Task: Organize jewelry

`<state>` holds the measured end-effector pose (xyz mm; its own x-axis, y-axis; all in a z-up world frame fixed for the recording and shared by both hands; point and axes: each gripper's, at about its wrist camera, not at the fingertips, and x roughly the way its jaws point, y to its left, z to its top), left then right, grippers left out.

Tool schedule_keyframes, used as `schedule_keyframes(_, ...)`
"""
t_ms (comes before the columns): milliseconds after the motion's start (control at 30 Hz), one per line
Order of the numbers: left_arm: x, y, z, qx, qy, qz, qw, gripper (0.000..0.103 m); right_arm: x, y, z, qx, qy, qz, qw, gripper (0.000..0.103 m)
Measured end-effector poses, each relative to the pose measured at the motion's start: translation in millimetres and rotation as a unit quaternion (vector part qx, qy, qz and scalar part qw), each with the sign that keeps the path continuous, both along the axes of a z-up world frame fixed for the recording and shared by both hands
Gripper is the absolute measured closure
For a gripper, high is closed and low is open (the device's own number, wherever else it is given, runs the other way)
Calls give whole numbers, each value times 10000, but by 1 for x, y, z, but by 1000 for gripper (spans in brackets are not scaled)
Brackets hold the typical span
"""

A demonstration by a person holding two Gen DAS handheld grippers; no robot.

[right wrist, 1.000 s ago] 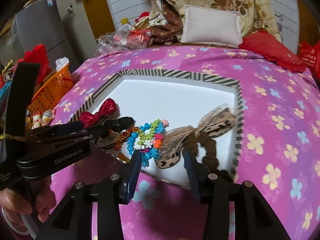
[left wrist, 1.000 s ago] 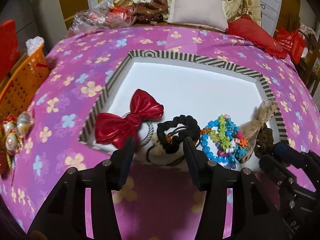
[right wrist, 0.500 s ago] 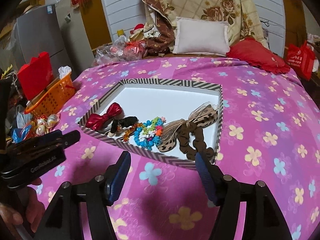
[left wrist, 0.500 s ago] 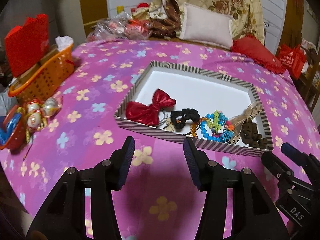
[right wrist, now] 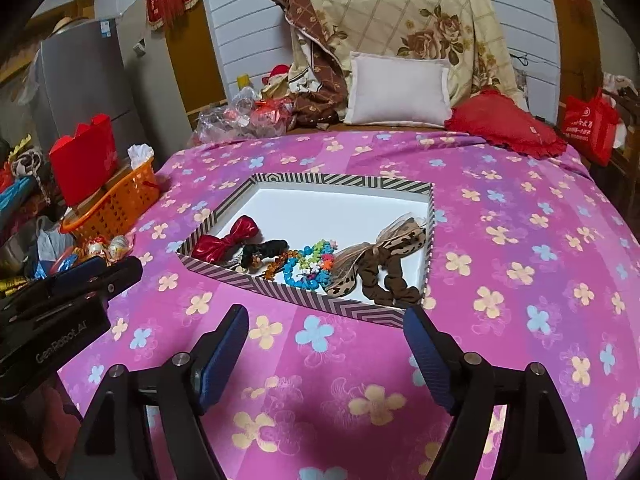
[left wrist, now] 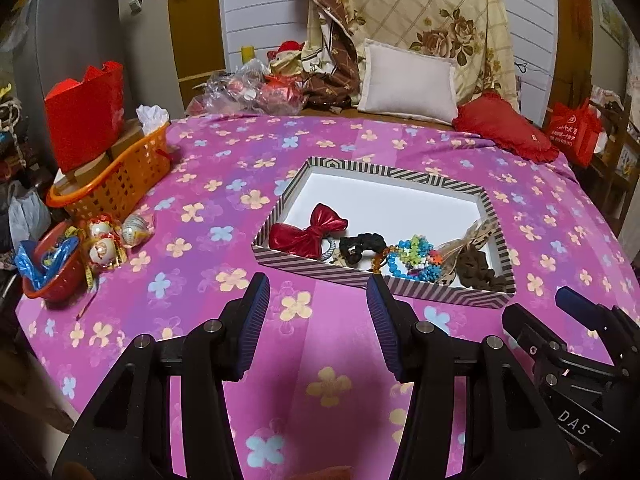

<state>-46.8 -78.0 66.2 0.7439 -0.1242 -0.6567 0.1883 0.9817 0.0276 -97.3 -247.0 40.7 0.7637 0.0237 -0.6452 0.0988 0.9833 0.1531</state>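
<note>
Left wrist view: the left gripper (left wrist: pixel 316 312) hangs above the pink flowered bedspread (left wrist: pixel 200 240), its two ribbed blue pads apart with nothing between them. Just beyond its tips lies a shallow tray (left wrist: pixel 400 174) with black-and-white chevron-striped walls and a smooth white floor. Along the tray's near wall the pieces lie in a row: at the left a shiny red bow (left wrist: pixel 308 230), then a black ruffled scrunchie (left wrist: pixel 362 245), a bracelet of glossy blue and green beads (left wrist: pixel 414 260), a gauzy leopard-print bow (left wrist: pixel 466 246), and at the right a crinkled brown scrunchie (left wrist: pixel 478 268). At the lower right the black body of the right gripper (left wrist: pixel 576 304) juts in beside the tray's near right corner. On the far left stand an orange lattice basket (left wrist: pixel 116 176) holding a red paper bag (left wrist: pixel 86 114), and nearer, a red bowl (left wrist: pixel 52 276) and foil-wrapped round ornaments (left wrist: pixel 116 234).

Right wrist view: the right gripper (right wrist: pixel 326 344) also has its blue pads spread wide and empty over the bedspread (right wrist: pixel 520 260), short of the striped tray (right wrist: pixel 340 180). The red bow (right wrist: pixel 228 240), black scrunchie (right wrist: pixel 268 252), bead bracelet (right wrist: pixel 310 266), leopard-print bow (right wrist: pixel 384 252) and brown scrunchie (right wrist: pixel 390 280) crowd the near part; the far part is bare white. The left gripper (right wrist: pixel 100 272) shows at the left edge, side on. A white cushion (right wrist: pixel 398 90) and red frilled pillow (right wrist: pixel 502 122) rest at the far end.
</note>
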Motion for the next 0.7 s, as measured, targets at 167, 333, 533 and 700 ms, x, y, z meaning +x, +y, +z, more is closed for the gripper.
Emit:
schedule_keyframes(167, -8, 0, 4, -4, -52, 5, 10000, 53, -6, 0, 3, -9, -34, -6, 10000, 22)
schedule_keyframes(333, -12, -2, 4, 37, -59, 1, 10000, 53, -9, 4, 3, -68, -18, 11, 10000, 22)
schedule_keyframes(533, -15, -1, 4, 9, -55, 22, 10000, 53, -10, 6, 2, -77, 24, 39, 10000, 22)
schedule_keyframes(700, -18, 4, 2, -36, -29, 63, 10000, 53, -10, 6, 1, -59, 37, 38, 10000, 22)
